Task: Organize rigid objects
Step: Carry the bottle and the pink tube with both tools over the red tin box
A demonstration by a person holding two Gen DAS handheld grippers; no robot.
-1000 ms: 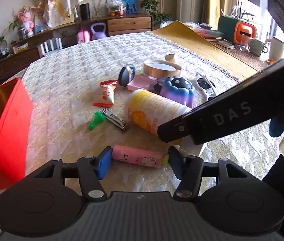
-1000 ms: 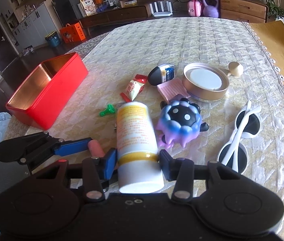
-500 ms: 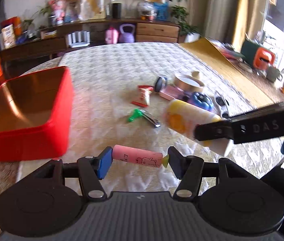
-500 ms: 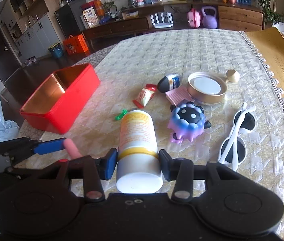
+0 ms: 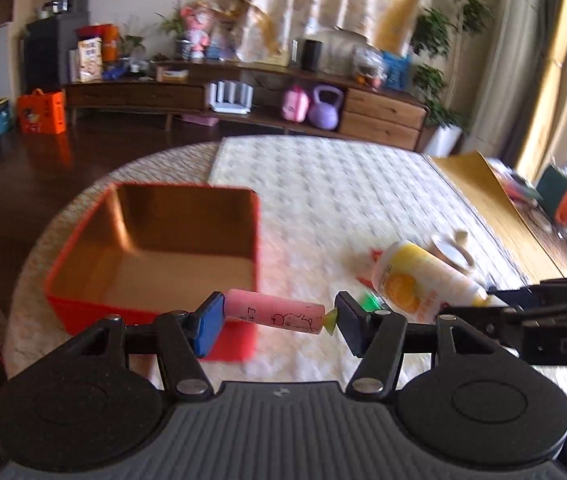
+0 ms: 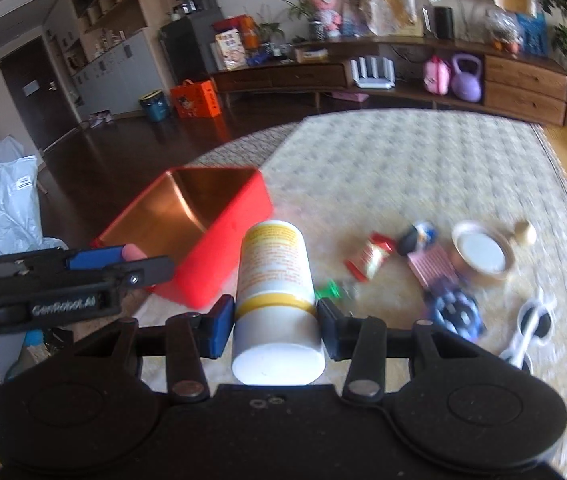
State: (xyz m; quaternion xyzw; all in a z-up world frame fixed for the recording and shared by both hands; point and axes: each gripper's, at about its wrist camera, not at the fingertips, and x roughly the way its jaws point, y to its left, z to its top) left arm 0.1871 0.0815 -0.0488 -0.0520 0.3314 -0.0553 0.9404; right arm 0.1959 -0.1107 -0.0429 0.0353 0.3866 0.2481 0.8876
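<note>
With both grippers loaded, each holds one item above the table. Left gripper (image 5: 277, 318) is clamped end-to-end on a pink tube (image 5: 273, 316): blue pad on its left end, black pad against the small yellow-green tip on the right. Tube lies crosswise between the fingers, just over the near rim of the red box (image 5: 83, 236). Box interior is gold-coloured; nothing visible inside it.

Right gripper (image 6: 273, 322) is clamped on a white bottle (image 6: 273, 280), pads pressing near the yellow band just below its cap end. Bottle points away from the camera, cap end toward it, its far end overlapping the near corner of the red box (image 6: 219, 248) in the right wrist view. Left wrist view shows the same bottle (image 5: 415, 280) off to the right, clear of the box.

Left on the quilted tablecloth (image 6: 403, 168), right of the box, blurred: a red-and-white sachet (image 6: 371, 256), a green item (image 6: 329, 290), a dark egg-shaped object (image 6: 417, 236), a pink flat piece (image 6: 433, 266), a round tin (image 6: 483, 250), a purple-black spiky toy (image 6: 457, 312), white sunglasses (image 6: 531, 328). All are well apart from the box.

Sideboard (image 6: 403, 68) with clutter along the far wall.
</note>
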